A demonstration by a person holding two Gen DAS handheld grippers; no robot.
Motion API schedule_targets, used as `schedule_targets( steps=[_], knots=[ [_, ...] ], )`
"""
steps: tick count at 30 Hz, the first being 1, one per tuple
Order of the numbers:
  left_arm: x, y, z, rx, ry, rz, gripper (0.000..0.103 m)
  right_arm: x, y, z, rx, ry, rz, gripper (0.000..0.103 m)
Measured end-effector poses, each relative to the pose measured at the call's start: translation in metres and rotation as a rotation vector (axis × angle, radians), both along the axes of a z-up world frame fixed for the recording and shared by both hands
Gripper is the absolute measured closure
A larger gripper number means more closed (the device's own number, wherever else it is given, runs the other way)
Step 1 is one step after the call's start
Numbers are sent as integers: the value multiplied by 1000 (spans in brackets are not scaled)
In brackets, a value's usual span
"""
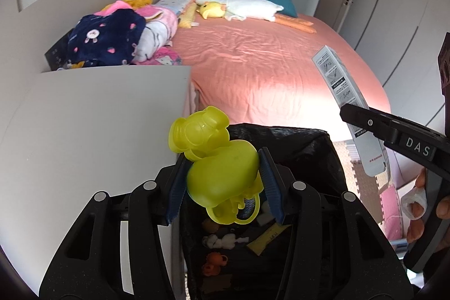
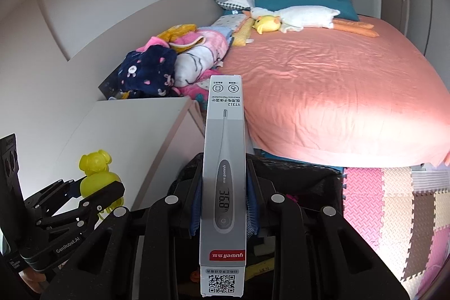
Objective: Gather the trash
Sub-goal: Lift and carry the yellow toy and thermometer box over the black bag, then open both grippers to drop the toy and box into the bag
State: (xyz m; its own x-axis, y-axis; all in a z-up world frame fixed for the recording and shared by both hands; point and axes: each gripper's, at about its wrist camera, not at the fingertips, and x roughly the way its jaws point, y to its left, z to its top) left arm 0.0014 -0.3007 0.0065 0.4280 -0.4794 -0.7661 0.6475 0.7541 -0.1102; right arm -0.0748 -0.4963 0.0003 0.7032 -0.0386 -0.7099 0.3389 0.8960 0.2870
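Note:
My left gripper (image 1: 222, 173) is shut on a yellow plastic bear-shaped toy (image 1: 216, 167) and holds it over the open black trash bag (image 1: 306, 148). The bag holds several small scraps, an orange toy and a yellow wrapper. My right gripper (image 2: 223, 196) is shut on a long grey thermometer box (image 2: 223, 173), held upright above the same bag (image 2: 295, 176). The box (image 1: 343, 92) and the right gripper (image 1: 354, 114) show at the right of the left wrist view. The left gripper (image 2: 92, 187) with the yellow toy (image 2: 95, 173) shows at the lower left of the right wrist view.
A white cabinet top (image 1: 92, 125) stands left of the bag. A bed with a salmon sheet (image 2: 323, 80) lies behind, with folded clothes (image 2: 168, 63) and plush toys (image 2: 292, 17). Foam floor mats (image 2: 393, 204) lie to the right. Wardrobe doors (image 1: 393, 4) are at far right.

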Motion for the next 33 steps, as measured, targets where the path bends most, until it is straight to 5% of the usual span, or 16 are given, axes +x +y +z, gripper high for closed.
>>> schedule_targets(
  steps=[11, 13, 14, 15, 33],
  knots=[
    [-13, -30, -9, 14, 49, -138, 53, -16, -28, 0, 1, 23, -65, 73],
    [-17, -32, -9, 34, 30, -133, 7, -19, -30, 3, -5, 21, -79, 44],
    [-19, -30, -8, 36, 5, -114, 7, -21, -29, 7, -17, 10, -90, 18],
    [-21, -28, -6, 25, -10, -110, 6, -23, -29, 10, -29, -1, -97, 12],
    [-22, -16, -2, 32, -22, -76, 6, -31, -29, 11, -46, 12, -119, 7]
  ],
)
